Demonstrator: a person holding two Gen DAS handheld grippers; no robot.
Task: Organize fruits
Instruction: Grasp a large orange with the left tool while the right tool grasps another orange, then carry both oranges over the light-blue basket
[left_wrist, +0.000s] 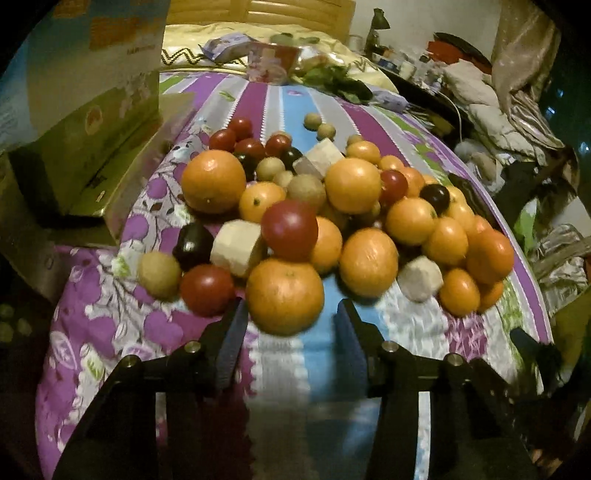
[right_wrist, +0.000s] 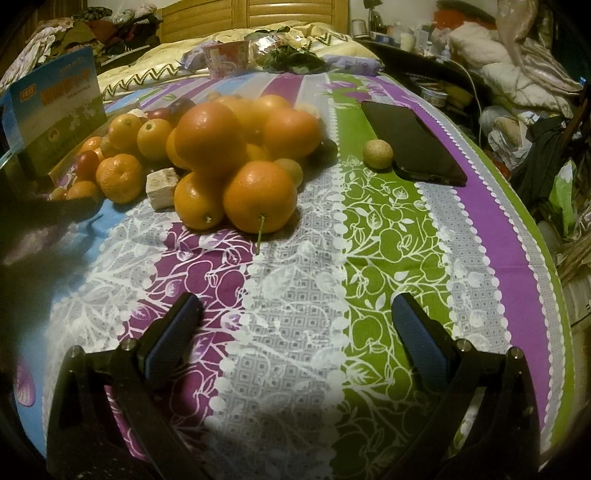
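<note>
Patterned bedspread (right_wrist: 295, 295) bears one unsorted fruit pile (left_wrist: 314, 221). Our left gripper (left_wrist: 291, 325) half-closed around an orange (left_wrist: 284, 295), contact unclear; right gripper (right_wrist: 295, 321) wide, empty.

I see orange oranges (left_wrist: 284, 295), dark red tomatoes (left_wrist: 290, 229), and a purple, green and blue floral-striped bedspread (right_wrist: 388, 236).

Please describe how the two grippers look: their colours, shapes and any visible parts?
Both look alike. The left gripper has two black angular arms with round silver screw heads, ending in jaws lined with dark blue pads. The right gripper has the same black frame, silver screws and blue-lined jaws. No cables, markings, hands or sleeves are visible.
</note>
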